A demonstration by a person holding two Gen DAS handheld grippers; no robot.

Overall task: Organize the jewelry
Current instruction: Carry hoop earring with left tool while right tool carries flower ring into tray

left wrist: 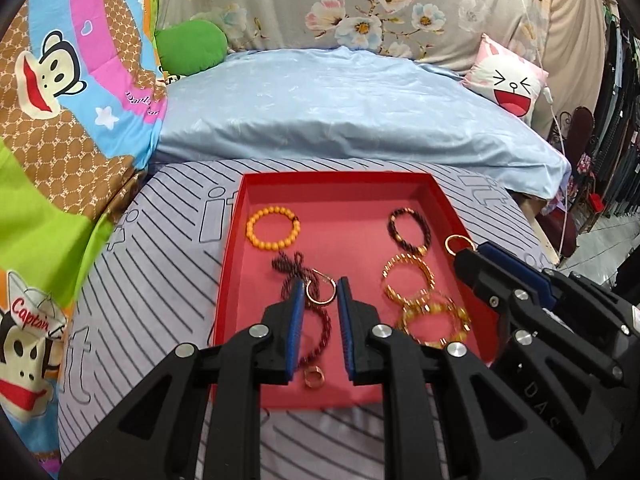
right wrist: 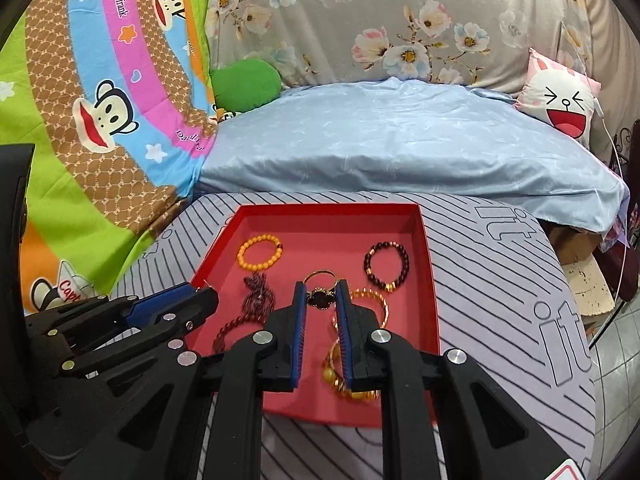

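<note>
Left wrist view: left gripper (left wrist: 320, 292) over red tray (left wrist: 448, 196), jaws narrowly apart and holding nothing, flanking a gold hoop (left wrist: 320, 291) lying across the dark twisted cord (left wrist: 298, 280). Risk: closing here could pinch cord and hoop together and drag both.

Right wrist view: right gripper (right wrist: 321, 298) clamped on a gold bangle with dark charm (right wrist: 321, 296), just above the gold bracelets (right wrist: 366, 308). Risk: thin metal could slip sideways from the pads, or snag neighbours on lowering.

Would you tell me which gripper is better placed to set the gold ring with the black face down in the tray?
Right: the right gripper already holds that ring above the red tray.
</note>
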